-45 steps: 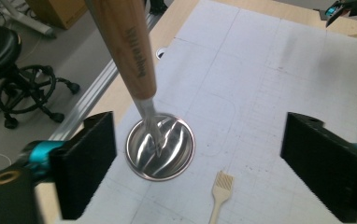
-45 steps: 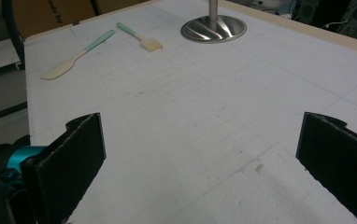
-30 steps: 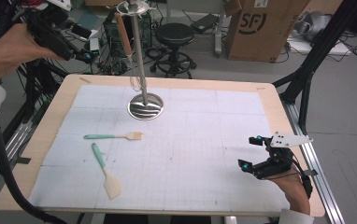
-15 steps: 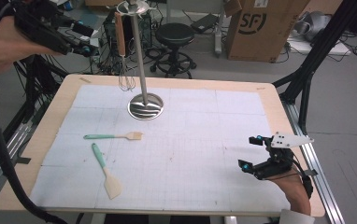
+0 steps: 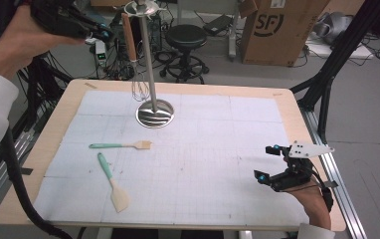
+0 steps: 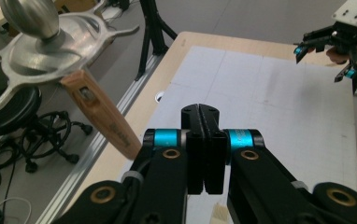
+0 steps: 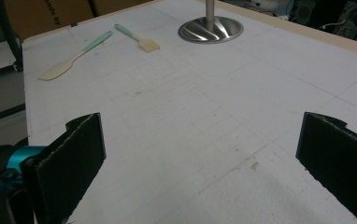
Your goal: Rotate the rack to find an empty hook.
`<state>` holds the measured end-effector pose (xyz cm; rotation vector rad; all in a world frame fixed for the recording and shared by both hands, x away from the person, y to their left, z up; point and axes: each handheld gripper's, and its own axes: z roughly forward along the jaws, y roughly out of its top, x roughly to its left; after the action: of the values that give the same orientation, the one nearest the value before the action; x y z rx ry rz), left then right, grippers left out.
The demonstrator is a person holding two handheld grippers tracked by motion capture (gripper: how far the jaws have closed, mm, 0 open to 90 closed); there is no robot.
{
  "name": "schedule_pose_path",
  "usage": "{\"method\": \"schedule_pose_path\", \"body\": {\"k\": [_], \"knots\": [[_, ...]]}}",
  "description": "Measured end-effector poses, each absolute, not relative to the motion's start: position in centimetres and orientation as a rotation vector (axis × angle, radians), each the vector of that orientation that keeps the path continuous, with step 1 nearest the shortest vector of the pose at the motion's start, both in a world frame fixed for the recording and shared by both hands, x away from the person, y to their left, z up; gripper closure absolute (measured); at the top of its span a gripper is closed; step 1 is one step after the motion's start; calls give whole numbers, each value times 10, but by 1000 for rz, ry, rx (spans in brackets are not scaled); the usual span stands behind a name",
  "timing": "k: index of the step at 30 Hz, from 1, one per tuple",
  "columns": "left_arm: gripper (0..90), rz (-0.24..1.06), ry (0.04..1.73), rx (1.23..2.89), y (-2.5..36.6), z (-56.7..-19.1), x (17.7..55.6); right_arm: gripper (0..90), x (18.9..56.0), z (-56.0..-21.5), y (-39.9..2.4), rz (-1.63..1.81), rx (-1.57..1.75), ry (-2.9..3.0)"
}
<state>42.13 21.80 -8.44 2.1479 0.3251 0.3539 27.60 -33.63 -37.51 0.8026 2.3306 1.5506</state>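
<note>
Left gripper [image 5: 96, 34] up at the table's far-left corner, near the rack [image 5: 148, 59] top; jaws just clenched together, nothing between them. Whisk [image 5: 132, 50] hangs by its wooden handle from a rack hook, just beside the pole, wire head above the table [image 5: 58, 124]. Brush [image 5: 123, 145] and spatula [image 5: 112, 181] lie on the mat front-left, apart from each other. Right gripper [image 5: 268, 163] low over the mat's front-right corner, jaws spread wide, empty.

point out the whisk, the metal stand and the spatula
whisk [image 5: 130, 37], high view, on its wooden handle
metal stand [image 5: 154, 113], high view, on its round base
spatula [image 5: 120, 197], high view, on its pale blade
</note>
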Motion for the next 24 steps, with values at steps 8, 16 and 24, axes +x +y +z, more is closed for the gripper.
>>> {"method": "schedule_pose_path", "body": {"k": [8, 16, 24], "knots": [[899, 352, 310, 2166, 203, -88, 441, 2, 276, -376, -339, 1538, 813, 2335], [899, 352, 314, 2165, 195, -87, 460, 2, 277, -379, -339, 1525, 828, 2344], [899, 353, 356, 2174, 195, -94, 476, 1, 277, -378, -340, 1523, 830, 2344]]}}
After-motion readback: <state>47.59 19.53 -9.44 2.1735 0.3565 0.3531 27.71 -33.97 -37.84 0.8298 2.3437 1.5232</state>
